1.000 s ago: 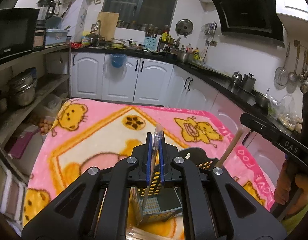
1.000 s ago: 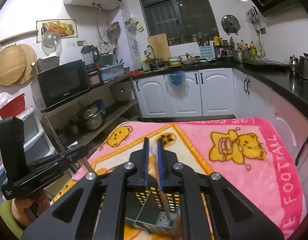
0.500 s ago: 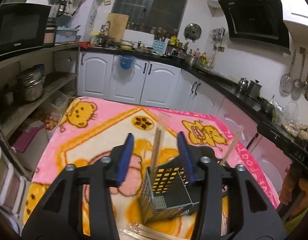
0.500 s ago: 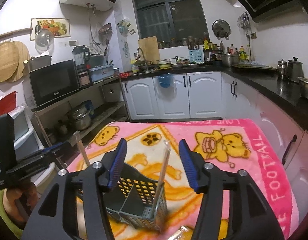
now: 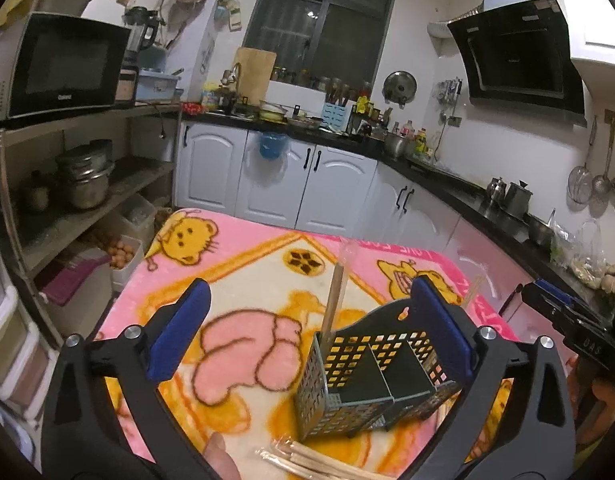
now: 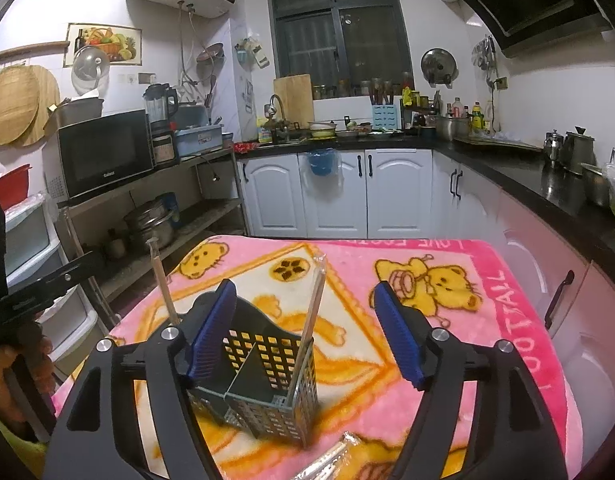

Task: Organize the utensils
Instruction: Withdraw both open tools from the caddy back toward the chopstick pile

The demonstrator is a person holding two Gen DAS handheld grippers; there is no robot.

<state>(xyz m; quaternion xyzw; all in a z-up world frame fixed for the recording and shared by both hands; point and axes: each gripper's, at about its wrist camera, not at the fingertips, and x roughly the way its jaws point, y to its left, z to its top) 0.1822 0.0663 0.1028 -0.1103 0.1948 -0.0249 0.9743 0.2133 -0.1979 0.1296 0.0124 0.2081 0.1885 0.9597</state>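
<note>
A table [image 5: 119, 308] carries everything, covered by a pink and yellow bear-print blanket [image 6: 459, 320]. On the blanket stands a perforated caddy [image 6: 267, 392], upright, with two wrapped chopsticks [image 6: 313, 316] leaning inside. Just in front of the caddy lie more wrapped chopsticks, a loose bundle [image 5: 307, 462].

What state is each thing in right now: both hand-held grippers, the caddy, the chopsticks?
Left hand-held gripper: open, jaws just spread, gripping nothing.
Right hand-held gripper: open, jaws just spread, gripping nothing.
Utensil caddy: upright on the blanket.
Wrapped chopsticks, first pair: standing, leaning in a caddy corner.
Wrapped chopsticks, second pair: standing at the opposite end.
Loose wrapped chopsticks: lying flat beside the caddy.
</note>
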